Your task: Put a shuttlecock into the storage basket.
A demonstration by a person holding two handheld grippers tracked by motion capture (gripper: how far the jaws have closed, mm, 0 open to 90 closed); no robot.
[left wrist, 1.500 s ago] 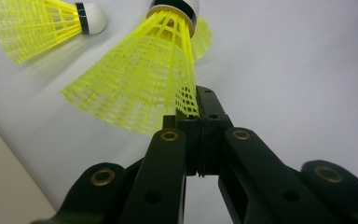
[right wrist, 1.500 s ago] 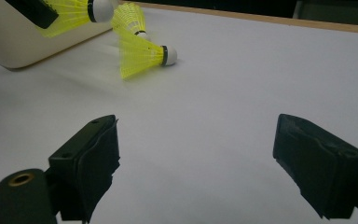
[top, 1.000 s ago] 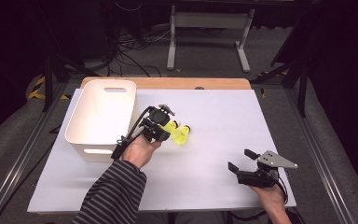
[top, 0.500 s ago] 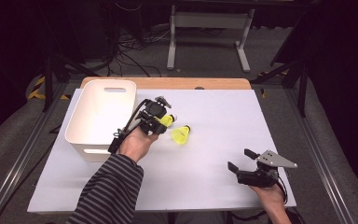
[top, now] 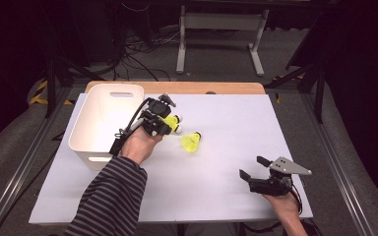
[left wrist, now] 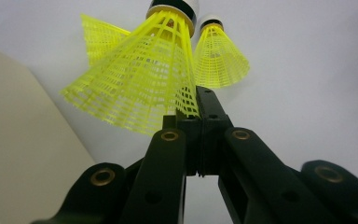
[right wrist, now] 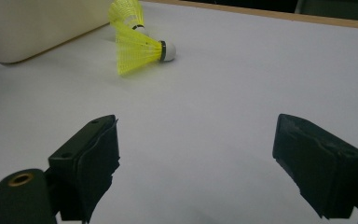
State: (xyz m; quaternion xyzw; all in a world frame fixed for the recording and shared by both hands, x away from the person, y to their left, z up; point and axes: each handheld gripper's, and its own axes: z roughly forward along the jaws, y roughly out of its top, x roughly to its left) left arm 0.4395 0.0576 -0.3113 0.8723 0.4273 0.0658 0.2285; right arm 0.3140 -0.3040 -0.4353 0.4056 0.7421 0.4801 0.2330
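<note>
Left claw (top: pixel 165 123) lifted shuttlecock (left wrist: pixel 140 79) toward bin (top: pixel 103 123).

Lab/studio – dark room, floor cables (top: pixel 138 46), metal stand (top: pixel 221 29).

bin (top: pixel 103 123) on tabletop (top: pixel 226 196), far-left | held shuttlecock (top: pixel 172 121) just right of bin; lying shuttlecock (top: pixel 191 142) right of bin, farther; right tongs (top: pixel 256 169) well right of bin, nearer
</note>
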